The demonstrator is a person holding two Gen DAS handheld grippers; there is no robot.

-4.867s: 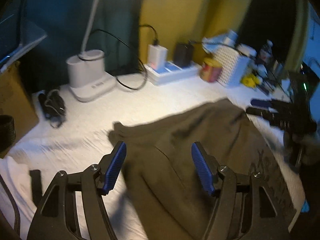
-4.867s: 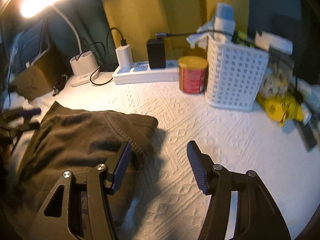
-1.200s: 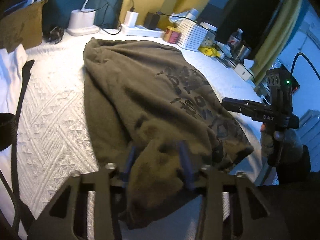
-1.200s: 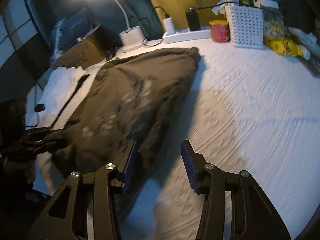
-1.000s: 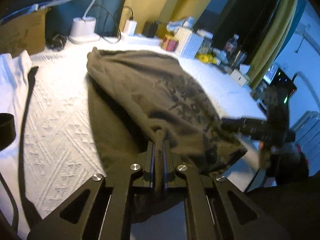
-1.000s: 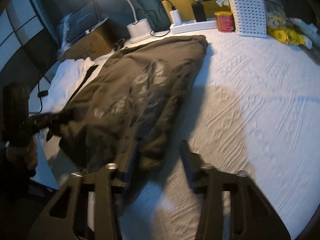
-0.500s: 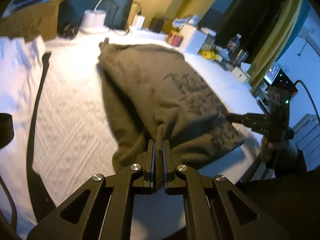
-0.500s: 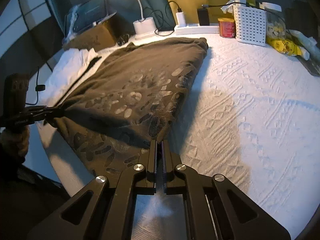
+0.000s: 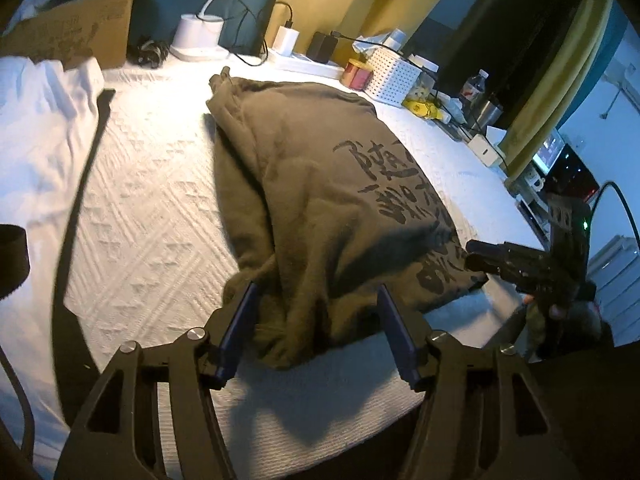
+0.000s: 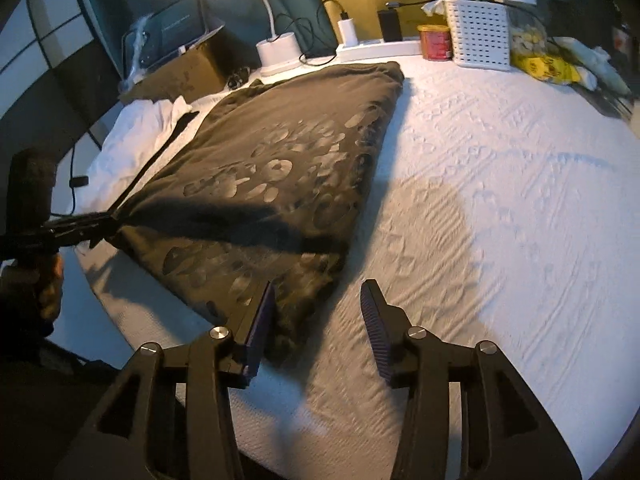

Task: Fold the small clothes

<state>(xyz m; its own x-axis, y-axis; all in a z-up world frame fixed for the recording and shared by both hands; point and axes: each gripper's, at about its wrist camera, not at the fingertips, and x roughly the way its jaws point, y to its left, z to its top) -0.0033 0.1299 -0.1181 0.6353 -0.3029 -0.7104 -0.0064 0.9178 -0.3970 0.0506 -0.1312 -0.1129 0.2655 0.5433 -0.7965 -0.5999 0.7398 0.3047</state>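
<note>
An olive shirt [image 9: 312, 184] with dark print lies lengthwise on the white textured cover [image 9: 152, 208], its hem at the near edge. In the left wrist view my left gripper [image 9: 316, 320] is opening, and the bunched hem corner sits loosely between its blue pads without being pinched. In the right wrist view the shirt [image 10: 280, 152] is spread flat. My right gripper [image 10: 318, 316] is opening too, with the other hem corner lying against its left pad [image 10: 262, 320]. Each gripper shows in the other's view: the right gripper [image 9: 484, 258] and the left gripper [image 10: 104, 222].
A white garment [image 9: 40, 128] and a black strap [image 9: 80, 184] lie left of the shirt. Along the far side stand a cardboard box [image 9: 80, 36], a lamp base [image 9: 198, 36], a power strip [image 9: 304, 60], a red can [image 9: 356, 76] and a white basket [image 9: 394, 76]. The cover's near edge drops off just below the grippers.
Half a second ago both grippers were shut on the shirt's near hem. Both have now opened and the hem rests on the cover.
</note>
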